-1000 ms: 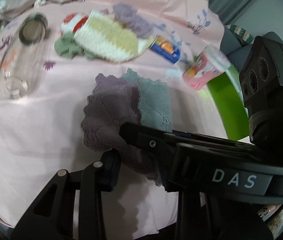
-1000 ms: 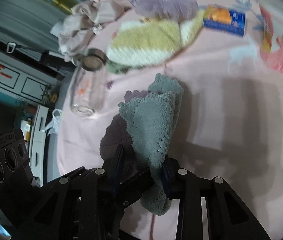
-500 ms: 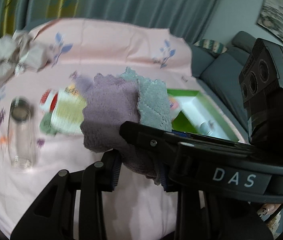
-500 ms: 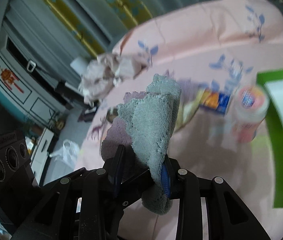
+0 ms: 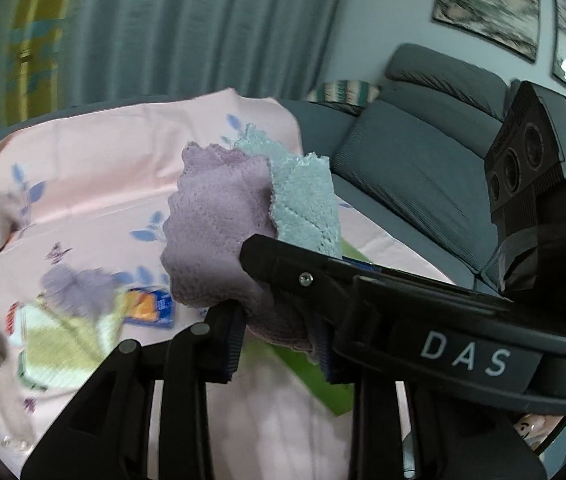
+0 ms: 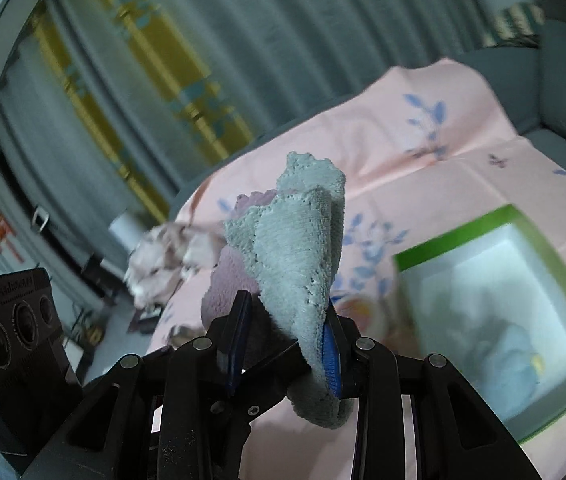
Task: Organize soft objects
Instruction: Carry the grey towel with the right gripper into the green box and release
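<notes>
Towels, two of them bunched as one bundle, a purple towel [image 5: 219, 240] and a grey-green towel [image 6: 295, 264], are up in the air above the pink cloth [image 5: 95, 176] with both tools on them. Left gripper [image 5: 279, 344] is clamped tight on the purple folds low down, and the right gripper [image 6: 283, 344] is closed on the same bundle, its blue-padded fingers [image 6: 329, 346] squeezing the grey-green layer. Long axis runs away from both cameras, up and forward from the jaws; scalloped free ends point toward the curtain [image 6: 243, 60], while a short tail droops below the right fingers. Purple sits on the left side of the pair, grey-green on the right. Off to the right, on the cloth, a green-rimmed box [image 6: 459, 240] lies open, white inside, and in it something pale blue and soft, too blurred to name. Further back on the cloth, blurred, lie a striped knitted piece [image 5: 63, 340] and a blue-and-orange packet [image 5: 149, 308]. Grey sofa [image 5: 423, 160] beyond.
</notes>
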The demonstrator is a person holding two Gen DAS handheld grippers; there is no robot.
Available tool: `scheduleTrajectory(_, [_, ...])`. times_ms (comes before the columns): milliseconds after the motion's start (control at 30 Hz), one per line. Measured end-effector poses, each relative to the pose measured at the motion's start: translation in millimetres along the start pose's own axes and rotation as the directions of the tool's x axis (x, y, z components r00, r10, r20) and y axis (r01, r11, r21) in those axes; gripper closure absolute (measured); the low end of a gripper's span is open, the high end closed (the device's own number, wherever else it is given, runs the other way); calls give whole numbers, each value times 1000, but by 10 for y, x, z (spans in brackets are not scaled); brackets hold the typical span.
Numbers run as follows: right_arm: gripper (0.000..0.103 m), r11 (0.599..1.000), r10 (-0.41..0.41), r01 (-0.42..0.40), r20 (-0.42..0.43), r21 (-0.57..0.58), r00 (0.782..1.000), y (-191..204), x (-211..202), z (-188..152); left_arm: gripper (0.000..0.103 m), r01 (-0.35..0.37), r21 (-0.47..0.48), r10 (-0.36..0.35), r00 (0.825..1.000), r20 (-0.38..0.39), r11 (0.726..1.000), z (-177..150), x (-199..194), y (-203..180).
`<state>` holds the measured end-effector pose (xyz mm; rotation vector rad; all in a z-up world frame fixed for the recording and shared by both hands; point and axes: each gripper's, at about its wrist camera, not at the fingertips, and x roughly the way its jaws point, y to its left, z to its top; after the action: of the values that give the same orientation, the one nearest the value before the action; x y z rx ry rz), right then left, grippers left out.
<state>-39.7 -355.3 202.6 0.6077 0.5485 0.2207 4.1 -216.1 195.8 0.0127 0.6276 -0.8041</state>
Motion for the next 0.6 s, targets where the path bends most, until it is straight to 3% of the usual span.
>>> scheduleTrajectory(233, [68, 985, -118, 115, 14, 132, 993, -651, -94, 24, 78, 82, 27, -79, 993, -91, 996, 14, 612, -307])
scheduleTrajectory(500, [68, 951, -124, 122, -13, 282, 992, -1273, -103, -27, 78, 123, 21, -117, 975, -191, 992, -58, 1089, -530])
scheduleTrajectory(600, [68, 939, -123, 127, -33, 319, 992, -1438, -78, -68, 77, 110, 29, -100, 970, -223, 994, -86, 1271, -638])
